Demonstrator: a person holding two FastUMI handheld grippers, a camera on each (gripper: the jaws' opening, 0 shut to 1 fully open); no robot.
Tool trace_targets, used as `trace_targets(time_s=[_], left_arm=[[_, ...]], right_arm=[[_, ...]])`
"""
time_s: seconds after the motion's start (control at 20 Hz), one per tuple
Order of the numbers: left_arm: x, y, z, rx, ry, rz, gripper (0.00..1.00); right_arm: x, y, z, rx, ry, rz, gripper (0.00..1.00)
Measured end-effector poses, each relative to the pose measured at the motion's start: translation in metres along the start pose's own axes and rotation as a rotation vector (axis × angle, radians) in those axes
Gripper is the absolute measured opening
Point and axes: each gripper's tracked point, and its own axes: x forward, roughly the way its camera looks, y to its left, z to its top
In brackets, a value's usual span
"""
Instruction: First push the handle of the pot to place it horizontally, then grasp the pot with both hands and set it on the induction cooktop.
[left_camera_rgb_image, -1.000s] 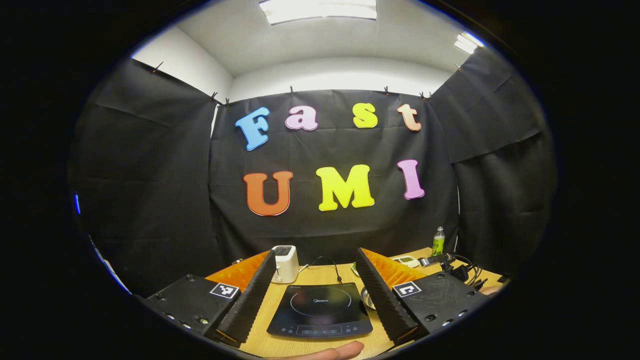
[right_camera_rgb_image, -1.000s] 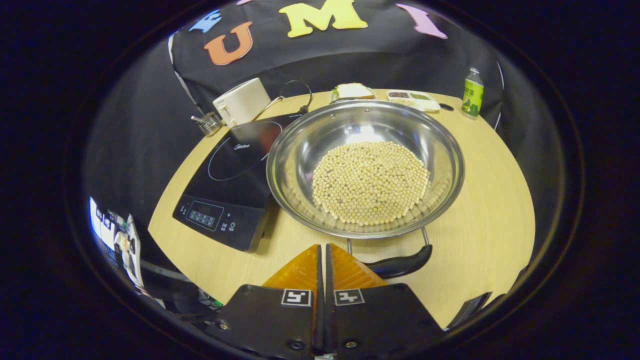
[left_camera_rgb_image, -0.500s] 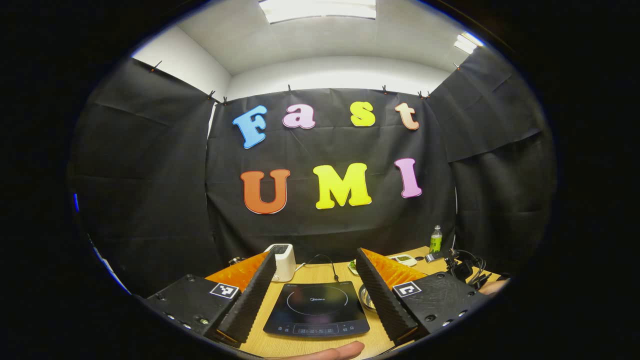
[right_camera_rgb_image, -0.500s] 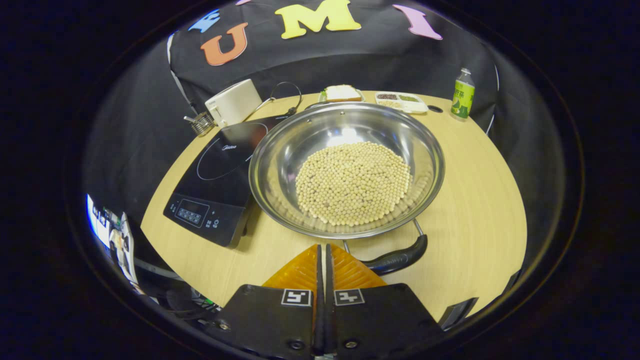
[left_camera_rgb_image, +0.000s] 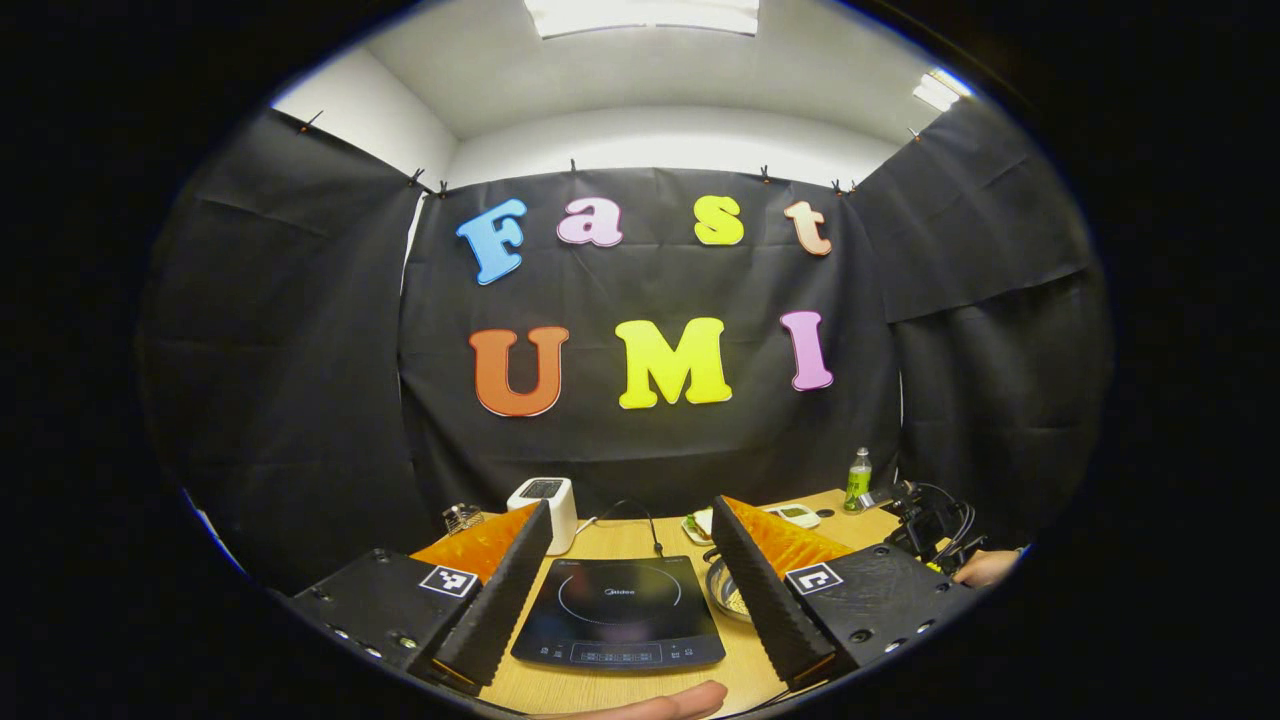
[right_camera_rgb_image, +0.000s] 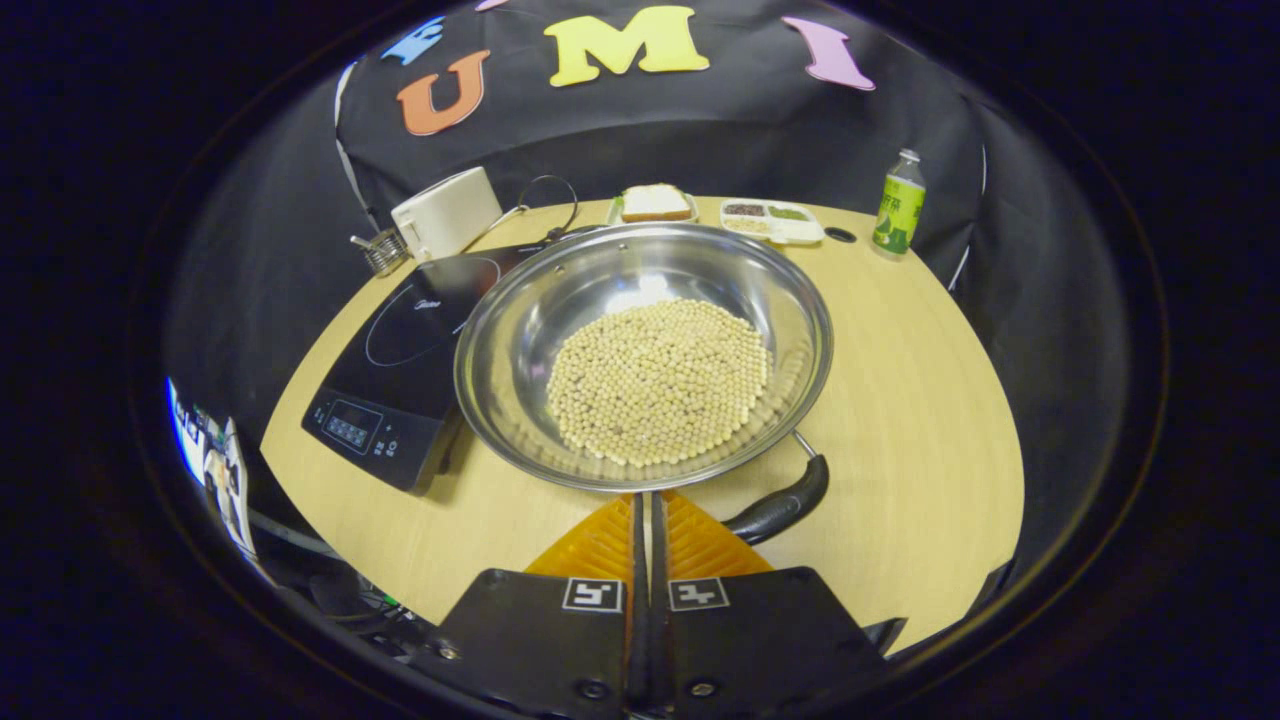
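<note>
1. The pot (right_camera_rgb_image: 645, 350) of beans sits on the surface beside the cooktop (right_camera_rgb_image: 400, 350), its handle (right_camera_rgb_image: 775, 505) at 5 o'clock.
2. Right gripper (right_camera_rgb_image: 645, 510): fingers pressed together, empty; nudge the handle gently sideways.
3. Left gripper (left_camera_rgb_image: 630, 560): fingers wide; keep clear.

Silver pot (right_camera_rgb_image: 800, 310) — pale beans (right_camera_rgb_image: 655, 382), black handle (right_camera_rgb_image: 775, 506) — black cooktop (right_camera_rgb_image: 410, 345).

Pot (right_camera_rgb_image: 640, 350) has swung, its handle (right_camera_rgb_image: 780, 505) (black grip) now angling right of the closed right gripper (right_camera_rgb_image: 645, 505).
</note>
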Motion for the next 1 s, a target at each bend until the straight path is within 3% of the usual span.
trace_targets(time_s=[0.35,0.6,0.7,1.0], left_arm=[[-0.002,-0.013,0.004,-0.011,-0.014,-0.039,0.96],[-0.003,-0.019,0.007,-0.058,-0.047,-0.088,0.96],[-0.005,-0.011,0.008,-0.056,-0.049,-0.077,0.96],[-0.001,-0.005,0.001,-0.060,-0.036,-0.054,0.96]], right_arm=[[-0.003,-0.035,0.005,-0.014,-0.017,-0.066,0.00],[0.001,-0.060,0.009,-0.017,-0.035,-0.119,0.04],[0.006,-0.077,0.009,-0.012,-0.033,-0.162,0.04],[0.014,-0.098,0.022,0.001,-0.093,-0.199,0.04]])
